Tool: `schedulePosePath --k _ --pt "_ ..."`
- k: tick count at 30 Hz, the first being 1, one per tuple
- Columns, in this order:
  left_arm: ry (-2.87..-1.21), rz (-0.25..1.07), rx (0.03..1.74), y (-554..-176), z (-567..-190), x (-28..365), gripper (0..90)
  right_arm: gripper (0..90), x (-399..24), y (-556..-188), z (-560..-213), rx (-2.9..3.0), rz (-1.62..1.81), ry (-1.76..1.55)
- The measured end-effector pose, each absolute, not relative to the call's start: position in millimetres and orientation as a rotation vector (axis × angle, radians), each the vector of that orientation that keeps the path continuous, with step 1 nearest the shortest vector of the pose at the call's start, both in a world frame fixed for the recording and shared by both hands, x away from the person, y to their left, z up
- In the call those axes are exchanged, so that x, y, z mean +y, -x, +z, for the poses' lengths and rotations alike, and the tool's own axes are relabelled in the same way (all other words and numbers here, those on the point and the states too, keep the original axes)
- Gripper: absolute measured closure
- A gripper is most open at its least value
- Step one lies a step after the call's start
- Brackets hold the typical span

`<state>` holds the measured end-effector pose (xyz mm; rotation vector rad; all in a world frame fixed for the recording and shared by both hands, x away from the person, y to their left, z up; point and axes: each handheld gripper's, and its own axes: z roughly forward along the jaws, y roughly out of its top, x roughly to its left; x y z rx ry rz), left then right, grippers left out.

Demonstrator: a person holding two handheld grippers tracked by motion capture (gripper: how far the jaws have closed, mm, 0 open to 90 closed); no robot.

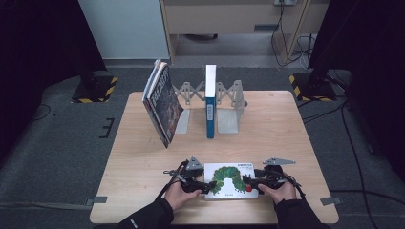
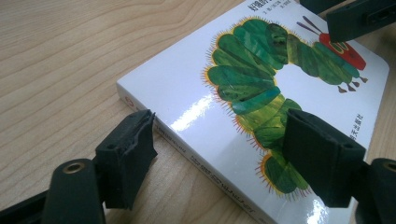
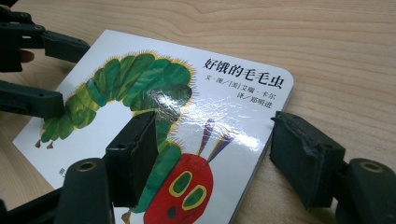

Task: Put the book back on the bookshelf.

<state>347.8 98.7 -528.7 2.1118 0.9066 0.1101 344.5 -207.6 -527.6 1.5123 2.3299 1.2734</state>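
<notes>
While the flat white board book with the green caterpillar on its cover [image 1: 231, 180] lies face up near the front edge of the light wooden desk [image 1: 138, 167], about midway along that edge, both grippers close in on it from opposite sides. The left gripper [image 1: 208, 186] straddles the book's left edge: one black pad hangs over the cover on the caterpillar's body, the other sits just outside the spine edge, low against the desk, and a gap shows at both, so nothing is clamped. The right gripper [image 1: 247, 182] mirrors this at the right edge, one pad above the red head, the other off the corner beside the wood; its jaws stand roughly half apart and press on nothing visible. Taking the book at two opposite edges looks meant to lift the thin, glossy slab level without it pivoting or sliding, since a single pinch would let it droop. Behind, toward the desk's far edge, a grey metal expanding book rack [image 1: 228, 102] stands with a tall blue-spined book [image 1: 210, 102] upright between its plates, and a dark-covered large book [image 1: 164, 105] leans tilted at its left end. Open slots there suggest where the caterpillar book is likely headed, so a grip allowing it to be turned upright would suit.
</notes>
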Motion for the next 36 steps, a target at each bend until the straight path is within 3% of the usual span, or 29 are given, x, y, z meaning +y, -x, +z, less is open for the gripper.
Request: schedulePosePath --k 36 --pt "-2.077 0.062 0.918 -351.8 -529.8 101.2 15.5 33.9 -212.9 -343.4 -505.4 2.181 1.504 -1.519"
